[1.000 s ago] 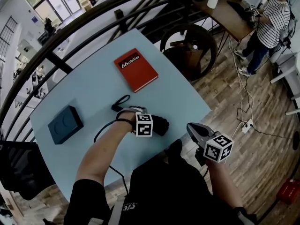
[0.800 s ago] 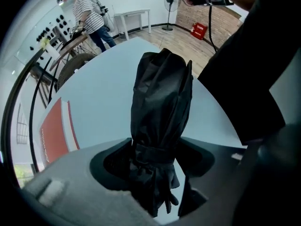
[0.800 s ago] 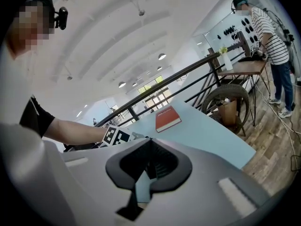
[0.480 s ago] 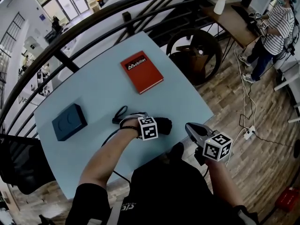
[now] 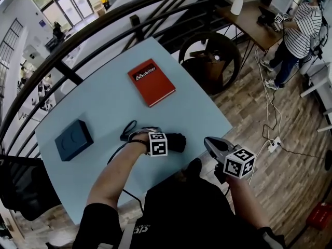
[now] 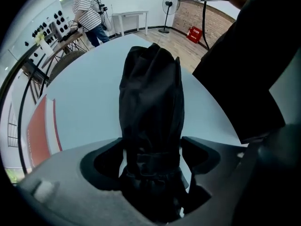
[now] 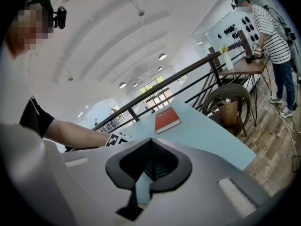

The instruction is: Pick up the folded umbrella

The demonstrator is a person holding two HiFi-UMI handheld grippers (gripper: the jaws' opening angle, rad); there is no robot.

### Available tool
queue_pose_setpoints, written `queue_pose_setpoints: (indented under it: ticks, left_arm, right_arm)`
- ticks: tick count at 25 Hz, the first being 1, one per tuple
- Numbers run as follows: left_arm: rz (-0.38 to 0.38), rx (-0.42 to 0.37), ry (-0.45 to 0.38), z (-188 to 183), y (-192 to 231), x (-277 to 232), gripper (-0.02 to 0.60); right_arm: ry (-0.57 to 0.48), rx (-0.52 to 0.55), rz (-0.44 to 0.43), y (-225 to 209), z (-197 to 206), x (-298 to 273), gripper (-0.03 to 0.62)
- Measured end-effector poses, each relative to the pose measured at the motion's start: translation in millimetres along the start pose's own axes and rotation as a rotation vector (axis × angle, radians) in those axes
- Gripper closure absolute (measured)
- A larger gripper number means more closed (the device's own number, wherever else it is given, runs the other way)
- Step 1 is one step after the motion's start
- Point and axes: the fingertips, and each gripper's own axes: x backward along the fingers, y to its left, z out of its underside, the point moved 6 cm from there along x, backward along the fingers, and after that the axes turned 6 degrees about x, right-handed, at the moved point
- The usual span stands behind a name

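Observation:
The folded black umbrella (image 5: pixel 177 141) lies on the light blue table (image 5: pixel 104 102) near its front edge. My left gripper (image 5: pixel 160 138) points straight down over the umbrella's handle end. In the left gripper view the umbrella (image 6: pixel 150 88) runs between the two jaws, which have just been opening. My left gripper (image 6: pixel 153 157) now stands open, with a thin gap beside the right jaw. The umbrella's wrist strap (image 5: pixel 128 128) trails to the left. My right gripper (image 5: pixel 210 143) hangs off the table's front right edge, shut and empty (image 7: pixel 149 142).
A red book (image 5: pixel 151 81) lies at the back of the table and a dark blue box (image 5: pixel 73 139) at its left. A black railing (image 5: pixel 78 35) curves behind. A round wicker chair (image 5: pixel 210 56) stands to the right, and a person in a striped shirt (image 5: pixel 301 25) beyond.
The left gripper has stayed over the umbrella and its marker cube has turned slightly. The umbrella still lies on the table. The right gripper has not moved.

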Motion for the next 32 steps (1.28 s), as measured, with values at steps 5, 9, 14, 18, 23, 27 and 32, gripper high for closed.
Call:
queue_pose_setpoints:
  ticks: [5, 9, 14, 18, 23, 27, 32]
  left_arm:
    - [0.018, 0.011, -0.029, -3, 7, 1, 0.241]
    - [0.003, 0.076, -0.014, -6, 14, 3, 0.297]
    - [-0.024, 0.192, -0.053, -16, 15, 3, 0.302]
    - [-0.048, 0.314, -0.116, -23, 17, 14, 0.304]
    - [-0.08, 0.499, -0.242, -29, 21, 43, 0.304]
    - [-0.141, 0.648, -0.365, -31, 24, 70, 0.304]
    - [-0.213, 0.834, -0.461, -32, 11, 109, 0.304]
  right_arm:
    - [0.002, -0.018, 0.012, -13, 3, 4, 0.592]
    - [0.009, -0.022, -0.01, -17, 3, 1, 0.592]
    - [0.008, -0.018, -0.042, -25, -4, -3, 0.592]
    - [0.004, -0.011, -0.069, -33, -13, -4, 0.592]
    - [0.011, 0.008, -0.12, -40, -20, -10, 0.592]
    - [0.023, 0.027, -0.176, -44, -25, -15, 0.592]
    - [0.039, 0.065, -0.256, -48, -32, -23, 0.592]
